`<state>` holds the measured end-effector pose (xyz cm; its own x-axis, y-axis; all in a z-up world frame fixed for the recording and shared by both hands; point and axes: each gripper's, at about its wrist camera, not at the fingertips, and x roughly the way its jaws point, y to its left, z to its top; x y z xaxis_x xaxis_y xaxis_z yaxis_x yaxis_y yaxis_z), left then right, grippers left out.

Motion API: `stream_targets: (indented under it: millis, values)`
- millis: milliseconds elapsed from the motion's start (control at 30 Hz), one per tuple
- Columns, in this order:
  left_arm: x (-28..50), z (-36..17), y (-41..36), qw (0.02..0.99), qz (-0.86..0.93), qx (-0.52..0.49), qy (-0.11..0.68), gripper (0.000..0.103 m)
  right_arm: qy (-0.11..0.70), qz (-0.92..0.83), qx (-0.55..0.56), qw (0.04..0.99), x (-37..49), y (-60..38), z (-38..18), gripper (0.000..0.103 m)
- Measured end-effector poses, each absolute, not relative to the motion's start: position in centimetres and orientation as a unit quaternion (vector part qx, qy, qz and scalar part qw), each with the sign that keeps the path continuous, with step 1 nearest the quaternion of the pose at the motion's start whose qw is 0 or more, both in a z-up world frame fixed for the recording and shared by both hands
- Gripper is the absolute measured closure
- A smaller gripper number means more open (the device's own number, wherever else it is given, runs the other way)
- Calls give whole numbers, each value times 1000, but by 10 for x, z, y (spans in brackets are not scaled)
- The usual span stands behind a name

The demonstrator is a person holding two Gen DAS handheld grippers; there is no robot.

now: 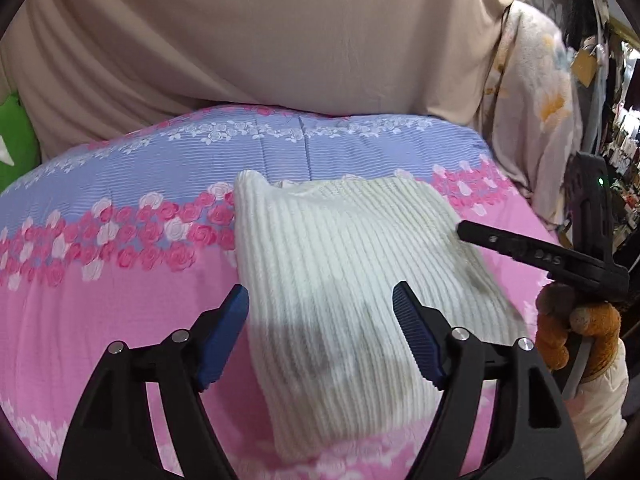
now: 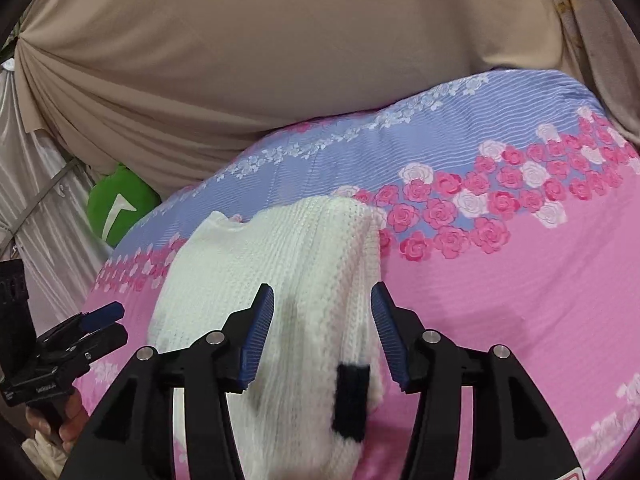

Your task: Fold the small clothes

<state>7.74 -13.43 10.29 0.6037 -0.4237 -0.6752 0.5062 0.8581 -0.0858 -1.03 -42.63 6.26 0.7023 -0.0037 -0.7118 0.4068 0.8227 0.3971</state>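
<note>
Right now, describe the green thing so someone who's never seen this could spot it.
Find the flowered bedspread, then its far left corner below the beige curtain. The green cushion is wedged there, the only bright green thing, with a white mark.

Folded white knit garment [image 1: 352, 264] on floral bedsheet [image 1: 120, 280].

Beige drape [image 1: 248, 40] behind; floral bedsheet [image 1: 120, 312].
</note>
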Motion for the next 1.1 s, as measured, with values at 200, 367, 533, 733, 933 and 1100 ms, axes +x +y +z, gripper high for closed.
stream_targets:
  millis: [200, 367, 533, 733, 933, 1100]
  values:
    - [100, 82, -155, 890, -233, 61, 386, 31, 298, -78, 241, 920, -5, -408, 102, 90]
    - [105, 73, -165, 893, -212, 81, 389, 31, 362, -134, 238, 891, 8, -428, 61, 89]
    - [107, 63, -169, 894, -199, 96, 389, 27, 353, -141, 264, 886, -4, -435, 60, 85]
    - [109, 59, -170, 896, -192, 97, 388, 22, 295, -132, 219, 921, -38, -388, 110, 85]
    - [111, 62, -160, 893, -204, 71, 395, 21, 332, -167, 254, 893, -53, -391, 75, 63]
    - [101, 74, -138, 892, -226, 27, 391, 21, 335, -129, 334, 872, -57, -409, 51, 59]
